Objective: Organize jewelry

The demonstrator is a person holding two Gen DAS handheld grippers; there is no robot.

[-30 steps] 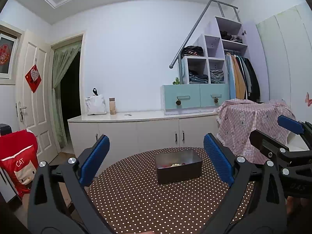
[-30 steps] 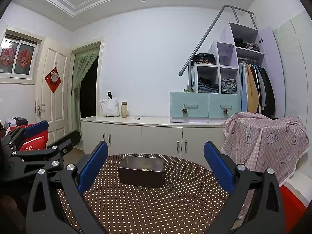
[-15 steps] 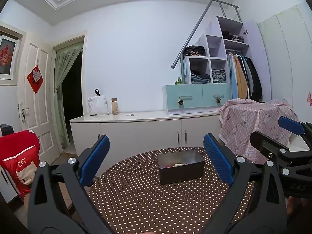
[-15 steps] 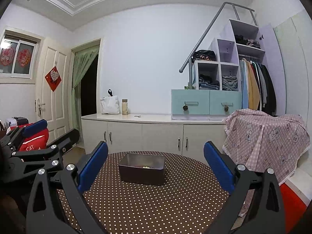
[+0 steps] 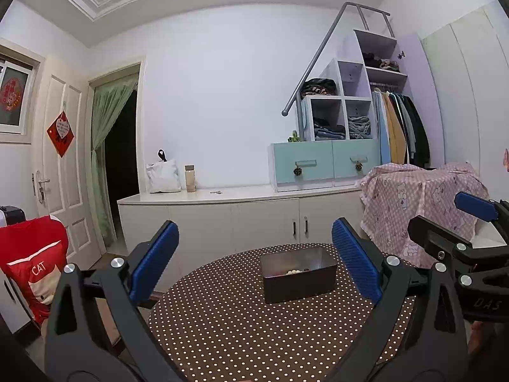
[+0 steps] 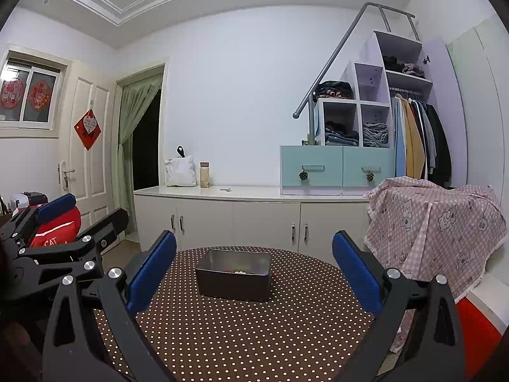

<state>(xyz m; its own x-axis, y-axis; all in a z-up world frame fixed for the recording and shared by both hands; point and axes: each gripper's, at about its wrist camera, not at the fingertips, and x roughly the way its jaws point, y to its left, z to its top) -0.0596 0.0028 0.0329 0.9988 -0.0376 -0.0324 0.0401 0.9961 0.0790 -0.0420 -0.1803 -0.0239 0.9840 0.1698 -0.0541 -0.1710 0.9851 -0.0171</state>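
Note:
A dark metal box [image 5: 299,273] stands near the far edge of the round brown polka-dot table [image 5: 229,324]; it also shows in the right wrist view [image 6: 233,275]. Pale beads [image 5: 292,272] and some red pieces lie inside it. My left gripper [image 5: 254,254] is open and empty, held above the table's near side. My right gripper [image 6: 254,261] is open and empty too, beside the left one. Each gripper shows at the edge of the other's view: the right one [image 5: 458,219], the left one [image 6: 79,210].
A red chair cover marked CAT [image 5: 31,264] stands left of the table. A pink checked cloth [image 6: 439,222] covers furniture at the right. White cabinets [image 5: 241,216] line the back wall with a bag, a bottle and blue drawers on top.
Both views have shifted slightly; the box sits a little further right in the left wrist view. Both grippers stay open and empty.

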